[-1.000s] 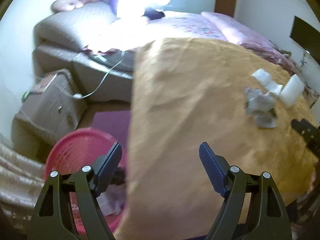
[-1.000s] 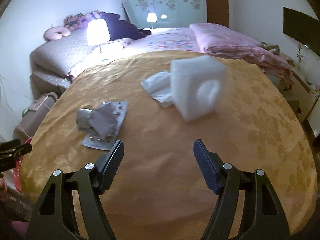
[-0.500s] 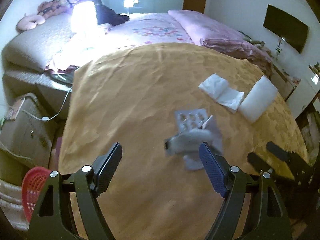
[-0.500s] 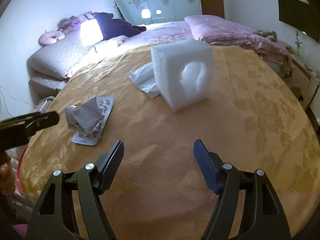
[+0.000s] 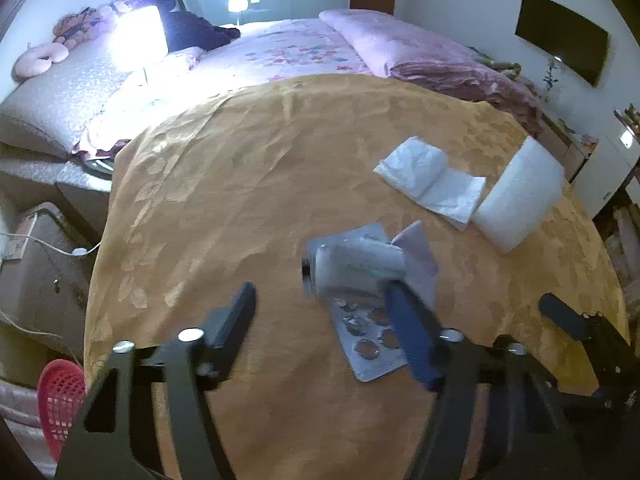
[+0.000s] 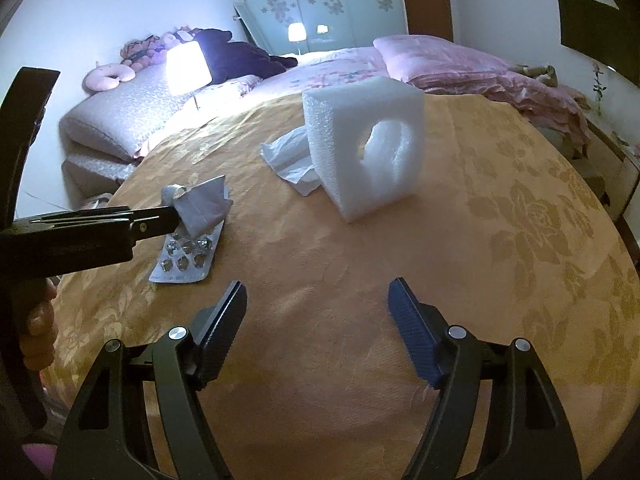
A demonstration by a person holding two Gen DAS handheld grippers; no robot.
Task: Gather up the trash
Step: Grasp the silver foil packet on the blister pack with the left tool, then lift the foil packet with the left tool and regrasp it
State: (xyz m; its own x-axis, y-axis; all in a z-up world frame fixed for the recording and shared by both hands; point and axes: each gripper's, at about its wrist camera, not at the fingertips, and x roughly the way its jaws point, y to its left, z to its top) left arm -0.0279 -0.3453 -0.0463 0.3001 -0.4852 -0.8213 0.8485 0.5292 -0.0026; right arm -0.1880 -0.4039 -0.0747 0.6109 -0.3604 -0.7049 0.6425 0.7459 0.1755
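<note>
A crumpled silver wrapper [image 5: 352, 262] lies on a used blister pack [image 5: 364, 344] on the gold tablecloth [image 5: 240, 184]. My left gripper [image 5: 320, 292] hangs over them with its jaws closing. The blister pack lies between the fingers and the right finger [image 5: 412, 332] is at the wrapper's edge, while the left finger stands well clear. In the right wrist view one left finger [image 6: 152, 220] reaches the wrapper [image 6: 204, 200] from the side. My right gripper [image 6: 317, 287] is open over bare cloth. A white foam block [image 6: 368, 144] and a white plastic bag [image 6: 292, 156] lie farther back.
A red mesh basket [image 5: 60, 404] stands on the floor off the table's left edge, beside a cardboard box [image 5: 36, 272]. A bed [image 5: 288, 48] with pink covers and a lit lamp [image 6: 188, 66] lies beyond the table. A hand [image 6: 38, 328] holds the left gripper.
My left gripper has swung from over the red basket, across the table, to the wrapper and blister pack, and its jaws have narrowed. The right gripper has stayed put.
</note>
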